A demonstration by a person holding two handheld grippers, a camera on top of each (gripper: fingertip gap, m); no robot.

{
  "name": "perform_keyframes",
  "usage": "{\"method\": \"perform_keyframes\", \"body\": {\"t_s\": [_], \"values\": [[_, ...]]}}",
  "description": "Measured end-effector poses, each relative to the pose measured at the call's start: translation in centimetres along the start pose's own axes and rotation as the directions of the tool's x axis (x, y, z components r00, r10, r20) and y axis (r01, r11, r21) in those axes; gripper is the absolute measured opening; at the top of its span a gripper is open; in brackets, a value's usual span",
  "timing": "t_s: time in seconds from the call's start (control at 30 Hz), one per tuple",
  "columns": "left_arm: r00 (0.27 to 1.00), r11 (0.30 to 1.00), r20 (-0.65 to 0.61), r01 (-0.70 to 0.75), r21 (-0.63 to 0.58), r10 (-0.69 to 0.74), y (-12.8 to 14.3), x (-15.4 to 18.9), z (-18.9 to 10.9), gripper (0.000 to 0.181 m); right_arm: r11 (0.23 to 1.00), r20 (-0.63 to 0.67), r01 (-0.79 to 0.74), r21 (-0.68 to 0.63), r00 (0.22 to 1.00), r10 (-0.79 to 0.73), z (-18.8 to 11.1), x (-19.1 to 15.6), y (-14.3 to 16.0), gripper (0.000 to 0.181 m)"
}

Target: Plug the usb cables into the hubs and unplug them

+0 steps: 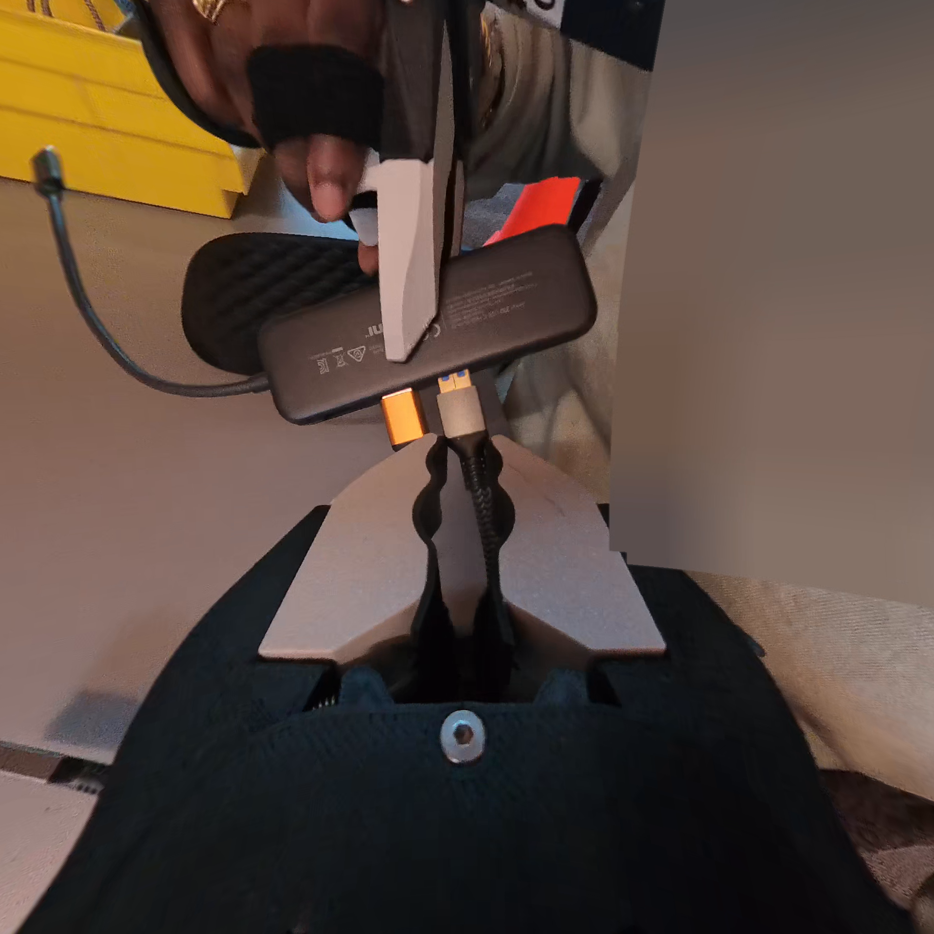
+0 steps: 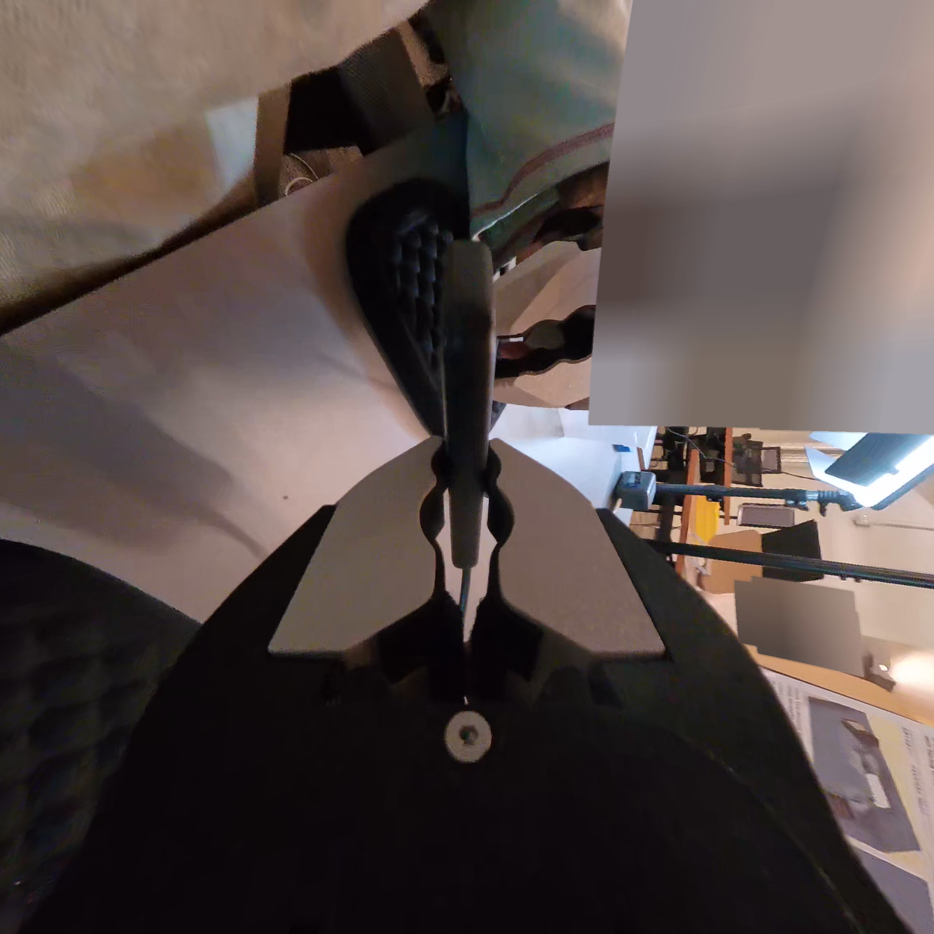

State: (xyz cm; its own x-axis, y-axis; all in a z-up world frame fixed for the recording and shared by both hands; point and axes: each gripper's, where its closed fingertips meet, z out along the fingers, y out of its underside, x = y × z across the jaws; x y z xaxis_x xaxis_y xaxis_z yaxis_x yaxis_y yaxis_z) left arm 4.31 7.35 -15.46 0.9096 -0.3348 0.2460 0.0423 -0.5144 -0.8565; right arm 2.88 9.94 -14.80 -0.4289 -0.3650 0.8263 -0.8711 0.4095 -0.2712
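Left wrist view, nearest first: left gripper (image 1: 462, 445) sitting at lower centre, jaws nearly closed, pinching the black braided cable (image 1: 480, 505) just behind its grey plug (image 1: 459, 414). Plug pointing up-frame, its blue-tongued metal end meeting the lower edge of the dark hub (image 1: 429, 333); seated or only touching, hard to tell. Beside it on the left, an orange plug (image 1: 404, 417) already sitting in the neighbouring port. Hub hanging tilted across the middle of the frame, off the table (image 1: 151, 480), its own grey lead (image 1: 91, 323) curling away to the left edge. Coming down from the top, right gripper (image 1: 409, 348) clamping the hub across its flat faces, a hand (image 1: 283, 101) wrapped around its handle. Behind the hub, a black textured pad (image 1: 263, 293) lying on the table. Farthest, upper left, a yellow bin (image 1: 101, 116).

Right wrist view: right gripper (image 2: 465, 455) at centre, narrowly open, gripping the hub (image 2: 467, 404) edge-on between its fingertips, thin lead trailing down between the fingers. Beyond it, the black textured pad (image 2: 399, 283) lying on the pale table (image 2: 202, 328).
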Motion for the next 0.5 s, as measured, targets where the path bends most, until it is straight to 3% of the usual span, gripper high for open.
{"method": "perform_keyframes", "body": {"t_s": [0.07,0.2,0.37,0.5], "values": [[0.999,0.999,0.018,0.032,-0.002,-0.032,0.2,-0.3,0.2,0.013,0.999,0.006,-0.010,-0.033,1.000,0.010,0.2,-0.2,0.5,0.012],[0.973,0.980,0.114,0.198,0.028,-0.200,0.4,-1.7,0.4,0.013,0.973,-0.017,0.038,-0.228,0.999,-0.043,0.5,0.0,2.6,0.012],[0.945,0.964,0.189,0.255,0.083,-0.266,0.0,-3.0,0.5,0.013,0.949,-0.040,0.008,-0.315,0.999,-0.022,0.9,0.2,4.0,0.012],[0.952,0.974,0.206,0.224,0.029,-0.225,0.4,-3.1,0.7,0.013,0.949,-0.026,0.019,-0.315,0.999,-0.028,1.3,-0.2,4.2,0.011]]}}
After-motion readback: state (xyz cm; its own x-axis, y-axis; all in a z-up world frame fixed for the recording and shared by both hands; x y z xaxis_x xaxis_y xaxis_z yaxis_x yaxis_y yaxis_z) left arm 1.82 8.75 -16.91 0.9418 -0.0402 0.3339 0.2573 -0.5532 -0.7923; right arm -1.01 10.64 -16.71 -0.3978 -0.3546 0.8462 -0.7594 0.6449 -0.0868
